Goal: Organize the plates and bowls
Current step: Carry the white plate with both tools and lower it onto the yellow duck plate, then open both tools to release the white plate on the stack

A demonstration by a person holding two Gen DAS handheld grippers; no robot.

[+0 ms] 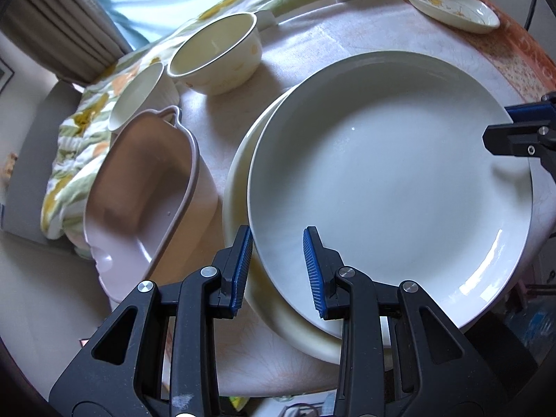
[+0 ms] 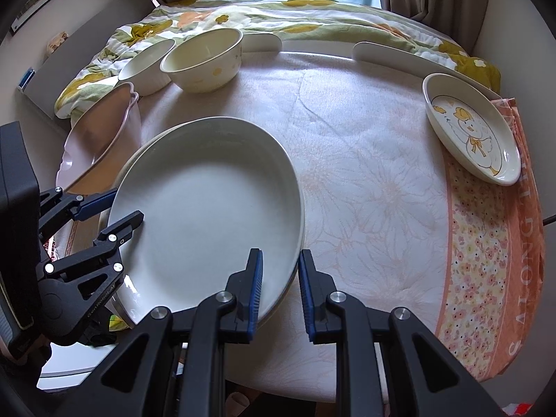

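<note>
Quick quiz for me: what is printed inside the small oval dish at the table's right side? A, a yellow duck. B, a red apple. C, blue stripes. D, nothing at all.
A: the oval dish shows a yellow duck wearing a bow on its white inside.

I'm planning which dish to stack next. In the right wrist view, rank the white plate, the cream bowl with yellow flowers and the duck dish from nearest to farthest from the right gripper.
1. White plate: its rim sits between the fingers of the right gripper, lower left.
2. Duck dish: out at the right edge of the table.
3. Cream bowl: at the far left, by the quilt.
</note>
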